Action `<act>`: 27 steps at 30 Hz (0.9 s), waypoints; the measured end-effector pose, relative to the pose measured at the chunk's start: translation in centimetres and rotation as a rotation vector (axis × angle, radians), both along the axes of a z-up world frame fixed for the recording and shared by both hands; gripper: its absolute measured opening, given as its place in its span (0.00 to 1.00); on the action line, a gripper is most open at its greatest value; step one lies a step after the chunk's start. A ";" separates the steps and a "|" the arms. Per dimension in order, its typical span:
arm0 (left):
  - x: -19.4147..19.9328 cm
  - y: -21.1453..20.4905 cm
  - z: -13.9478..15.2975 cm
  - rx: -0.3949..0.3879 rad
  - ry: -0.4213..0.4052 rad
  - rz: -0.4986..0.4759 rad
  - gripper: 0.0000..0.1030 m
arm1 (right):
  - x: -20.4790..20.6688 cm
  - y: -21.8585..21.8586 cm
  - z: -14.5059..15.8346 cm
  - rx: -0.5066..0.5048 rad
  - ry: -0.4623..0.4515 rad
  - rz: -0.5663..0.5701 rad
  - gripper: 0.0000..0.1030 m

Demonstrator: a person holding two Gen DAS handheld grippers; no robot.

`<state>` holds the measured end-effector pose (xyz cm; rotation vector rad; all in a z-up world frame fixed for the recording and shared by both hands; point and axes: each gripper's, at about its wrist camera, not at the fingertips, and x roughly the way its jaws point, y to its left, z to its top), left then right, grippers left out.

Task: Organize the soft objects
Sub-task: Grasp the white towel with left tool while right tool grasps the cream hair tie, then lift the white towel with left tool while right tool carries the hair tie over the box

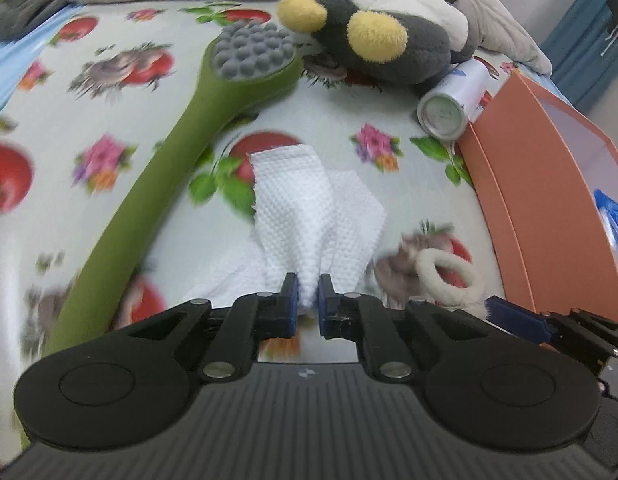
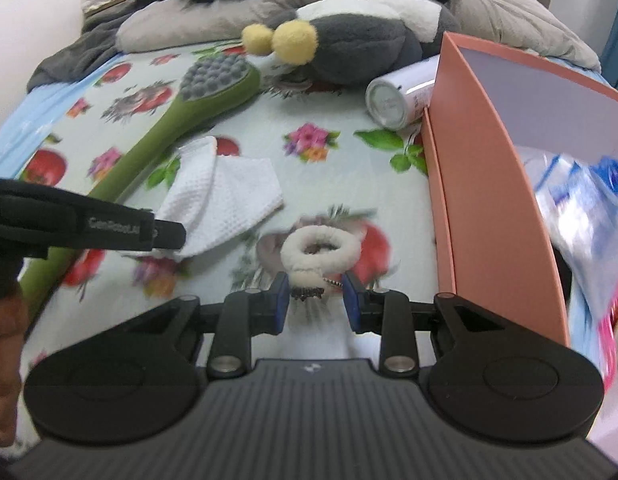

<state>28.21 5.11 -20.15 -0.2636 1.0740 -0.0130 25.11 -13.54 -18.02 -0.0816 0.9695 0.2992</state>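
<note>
Since both soft items look bound for the orange box at the bed's right edge, each is pinched by one end: left gripper clamps the white waffle cloth, right gripper grips the fuzzy hair tie. Nearby w/ them: green massage brush, plush toy, can beside box; path looks clear.

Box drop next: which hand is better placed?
Right. Its tool holds the scrunchie right beside the box. The left tool, pinching the cloth, sits farther away.
</note>
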 end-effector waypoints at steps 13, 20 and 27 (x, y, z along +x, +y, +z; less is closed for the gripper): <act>-12.9 -1.4 1.9 -0.042 0.002 0.048 0.12 | -9.1 -1.4 1.7 0.019 0.043 0.061 0.32; -15.9 -1.4 1.8 -0.078 -0.002 0.077 0.12 | -11.0 -2.6 1.4 0.077 0.116 0.051 0.34; -16.4 -0.5 1.8 -0.072 -0.005 0.080 0.12 | -10.7 -2.5 1.6 0.094 0.130 0.036 0.63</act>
